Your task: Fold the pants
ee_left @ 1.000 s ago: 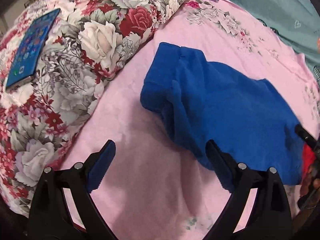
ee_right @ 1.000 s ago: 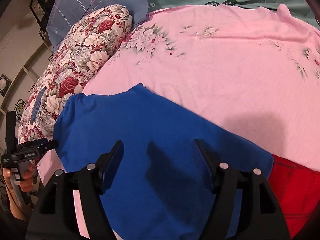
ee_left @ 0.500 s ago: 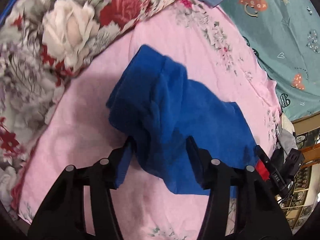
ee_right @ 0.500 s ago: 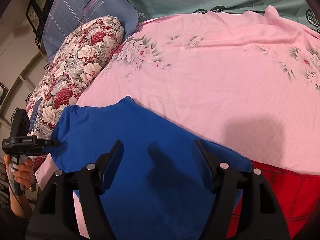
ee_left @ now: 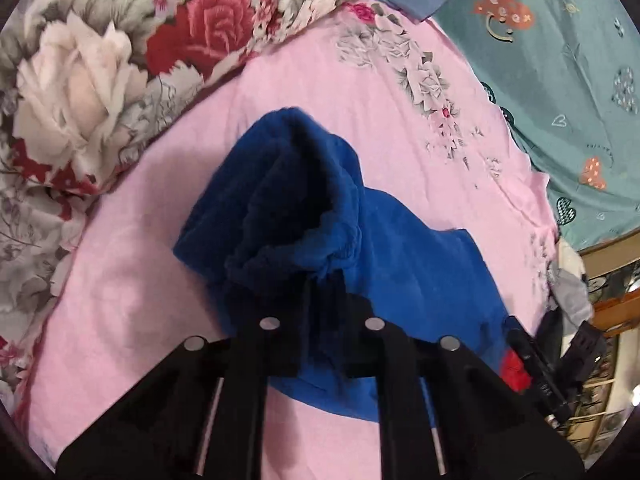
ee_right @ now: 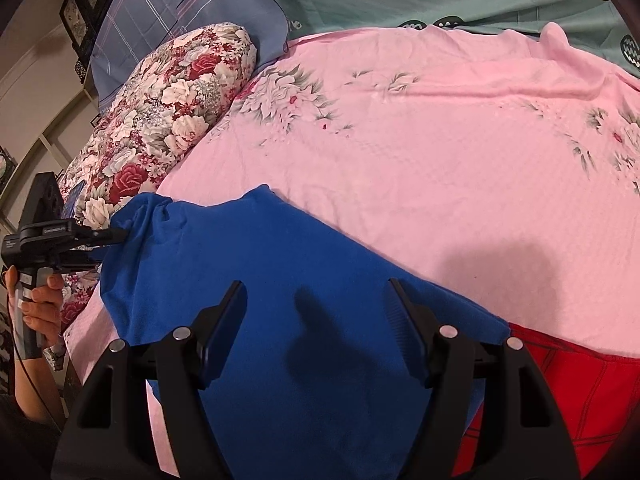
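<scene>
The blue pants [ee_left: 400, 280] lie on the pink sheet [ee_right: 400, 160]. The left gripper [ee_left: 324, 284] pinches a bunched-up edge of them. The right gripper [ee_right: 316, 304] hangs over them, fingers wide apart.

The pants [ee_left: 420, 280] are a plain, deep blue, made of soft, slightly fuzzy cloth. They lie spread across a pink bed cover [ee_right: 400, 160], mostly flat, with smooth broad panels. One end, which has a gathered hem, is bunched and lifted off the cover, forming a hooded, puckered fold. From the right wrist view that raised corner [ee_right: 144, 216] sits near a floral pillow [ee_right: 172, 112], while the opposite end overlaps a red garment [ee_right: 560, 392].
</scene>
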The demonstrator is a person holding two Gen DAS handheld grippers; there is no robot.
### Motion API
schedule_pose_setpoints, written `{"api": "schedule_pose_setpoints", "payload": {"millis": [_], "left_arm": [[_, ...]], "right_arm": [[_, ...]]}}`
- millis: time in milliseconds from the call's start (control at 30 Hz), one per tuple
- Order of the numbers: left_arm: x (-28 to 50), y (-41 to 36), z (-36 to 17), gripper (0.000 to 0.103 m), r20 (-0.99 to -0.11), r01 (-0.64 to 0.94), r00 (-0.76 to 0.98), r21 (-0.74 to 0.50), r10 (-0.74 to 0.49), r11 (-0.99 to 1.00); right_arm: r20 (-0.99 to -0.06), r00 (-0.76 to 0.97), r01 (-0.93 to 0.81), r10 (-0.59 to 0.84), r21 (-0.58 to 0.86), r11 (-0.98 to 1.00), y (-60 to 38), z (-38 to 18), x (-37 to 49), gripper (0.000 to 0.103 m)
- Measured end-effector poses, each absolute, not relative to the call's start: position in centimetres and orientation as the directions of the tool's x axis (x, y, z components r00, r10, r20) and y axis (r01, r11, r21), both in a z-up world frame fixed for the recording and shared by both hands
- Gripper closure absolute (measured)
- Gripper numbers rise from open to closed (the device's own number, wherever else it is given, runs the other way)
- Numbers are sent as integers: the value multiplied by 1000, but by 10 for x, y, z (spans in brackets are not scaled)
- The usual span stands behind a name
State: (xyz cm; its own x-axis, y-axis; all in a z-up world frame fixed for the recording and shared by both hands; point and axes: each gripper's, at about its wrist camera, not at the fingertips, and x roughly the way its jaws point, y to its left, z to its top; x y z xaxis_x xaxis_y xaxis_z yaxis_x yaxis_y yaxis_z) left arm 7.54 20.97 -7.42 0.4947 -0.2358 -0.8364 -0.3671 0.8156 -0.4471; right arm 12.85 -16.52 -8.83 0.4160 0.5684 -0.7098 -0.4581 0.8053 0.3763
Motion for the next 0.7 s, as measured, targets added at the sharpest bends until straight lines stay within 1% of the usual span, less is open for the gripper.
{"api": "schedule_pose_setpoints", "payload": {"millis": [33, 67, 100, 200, 267, 433, 533, 567, 633, 667, 700], "left_arm": [[73, 206, -70, 95, -844, -358, 499, -408, -197, 840], [71, 203, -64, 98, -851, -350, 504, -361, -151, 864], [67, 200, -56, 99, -853, -349, 513, -311, -97, 884], [58, 201, -35, 99, -842, -368, 540, -217, 17, 904], [54, 203, -29, 99, -836, -357, 548, -213, 20, 909], [43, 209, -33, 99, -857, -392, 513, -180, 53, 902], [36, 199, -27, 99, -848, -362, 523, -123, 91, 924], [36, 198, -30, 95, -852, -360, 512, -99, 108, 928], [40, 205, -47, 77, -882, -405, 448, -57, 144, 913], [40, 210, -53, 60, -894, -427, 425, -56, 146, 903], [37, 216, -59, 55, -901, -449, 409, -64, 142, 891]], "right_arm": [[-710, 419, -458, 567, 374, 807, -165, -88, 128, 32], [-710, 421, -459, 564, 370, 808, -165, -88, 128, 32], [-711, 420, -461, 564, 368, 807, -164, -88, 128, 32], [-715, 417, -462, 561, 365, 809, -163, -89, 128, 32], [-717, 418, -466, 558, 358, 809, -162, -89, 127, 32], [-712, 420, -473, 563, 358, 805, -161, -87, 124, 32], [-714, 410, -479, 567, 361, 800, -159, -87, 123, 32], [-721, 404, -480, 563, 357, 801, -158, -87, 123, 32], [-746, 378, -484, 548, 345, 804, -154, -93, 123, 32], [-769, 353, -493, 533, 332, 804, -150, -99, 123, 32], [-793, 336, -499, 508, 307, 810, -144, -105, 123, 32]]}}
